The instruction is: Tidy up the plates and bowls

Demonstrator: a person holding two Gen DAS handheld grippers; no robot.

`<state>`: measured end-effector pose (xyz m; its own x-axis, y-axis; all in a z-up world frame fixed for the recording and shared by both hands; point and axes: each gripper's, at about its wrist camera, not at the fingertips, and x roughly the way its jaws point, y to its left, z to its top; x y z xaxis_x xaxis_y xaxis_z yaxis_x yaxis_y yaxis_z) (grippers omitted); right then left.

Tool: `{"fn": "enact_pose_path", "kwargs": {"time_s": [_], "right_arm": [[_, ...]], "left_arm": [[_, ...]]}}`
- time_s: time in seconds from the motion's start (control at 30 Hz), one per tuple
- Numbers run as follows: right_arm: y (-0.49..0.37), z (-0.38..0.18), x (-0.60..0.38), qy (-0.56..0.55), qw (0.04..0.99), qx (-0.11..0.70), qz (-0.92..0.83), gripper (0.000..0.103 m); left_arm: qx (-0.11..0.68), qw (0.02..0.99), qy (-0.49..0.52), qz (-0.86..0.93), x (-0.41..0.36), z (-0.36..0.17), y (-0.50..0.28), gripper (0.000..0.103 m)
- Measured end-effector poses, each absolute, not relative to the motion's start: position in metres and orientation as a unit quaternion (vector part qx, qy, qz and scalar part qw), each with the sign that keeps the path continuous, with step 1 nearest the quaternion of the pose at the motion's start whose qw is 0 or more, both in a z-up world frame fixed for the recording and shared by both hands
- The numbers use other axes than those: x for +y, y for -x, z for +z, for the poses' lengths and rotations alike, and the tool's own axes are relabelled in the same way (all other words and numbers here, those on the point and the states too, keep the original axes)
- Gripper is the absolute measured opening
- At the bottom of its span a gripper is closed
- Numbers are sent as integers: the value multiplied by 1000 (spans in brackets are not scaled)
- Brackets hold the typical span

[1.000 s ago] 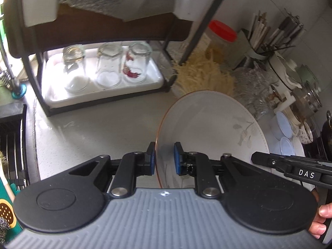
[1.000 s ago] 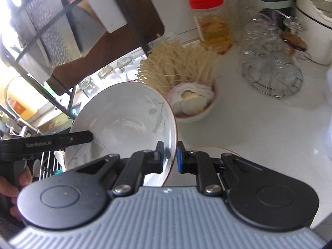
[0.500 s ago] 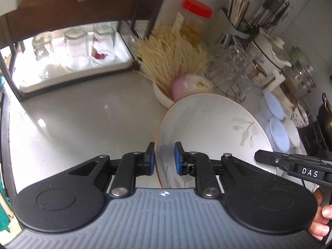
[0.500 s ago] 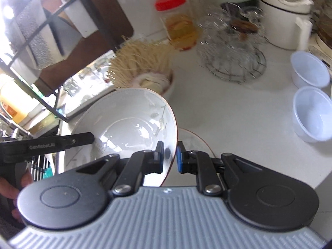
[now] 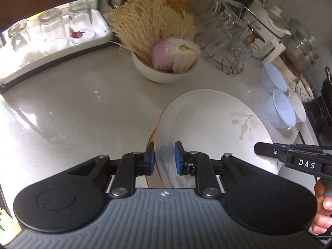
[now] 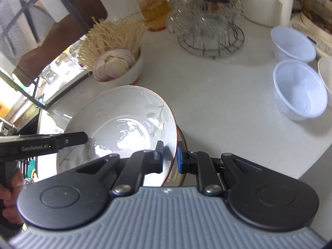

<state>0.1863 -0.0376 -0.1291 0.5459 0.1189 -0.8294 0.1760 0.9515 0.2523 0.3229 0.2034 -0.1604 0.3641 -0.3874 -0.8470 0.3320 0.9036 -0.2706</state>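
A white deep plate [image 5: 209,122] with an orange rim and leaf print is held by both grippers, low over the grey counter. My left gripper [image 5: 164,158] is shut on its left rim. My right gripper [image 6: 170,157] is shut on its right rim; the plate also shows in the right wrist view [image 6: 124,122]. The rim of another plate [image 6: 182,155] shows just beneath it. Two pale blue plastic bowls [image 6: 298,89] and a white one stand at the right.
A white bowl of noodles and sliced onion [image 5: 166,62] stands behind the plate. A wire basket of glassware [image 5: 226,47], a red-lidded jar [image 6: 151,6], a white pot and a dark rack with upturned glasses [image 5: 49,29] line the back.
Both grippers carried the plate right and down, away from the rack. It now sits low over the counter above another plate. Both grips are unchanged.
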Motion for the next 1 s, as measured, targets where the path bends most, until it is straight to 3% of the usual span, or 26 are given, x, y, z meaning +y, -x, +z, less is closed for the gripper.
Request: {"fn": "enact_pose_path", "kwargs": {"time_s": [0.77, 1.0], "right_arm": [[-193, -141, -42, -135, 857, 497, -27, 16], [-197, -145, -40, -134, 854, 501, -24, 17]], "left_arm": [[549, 803, -37, -229, 182, -178, -321, 23], [564, 795, -1, -223, 192, -176, -326, 23]]}}
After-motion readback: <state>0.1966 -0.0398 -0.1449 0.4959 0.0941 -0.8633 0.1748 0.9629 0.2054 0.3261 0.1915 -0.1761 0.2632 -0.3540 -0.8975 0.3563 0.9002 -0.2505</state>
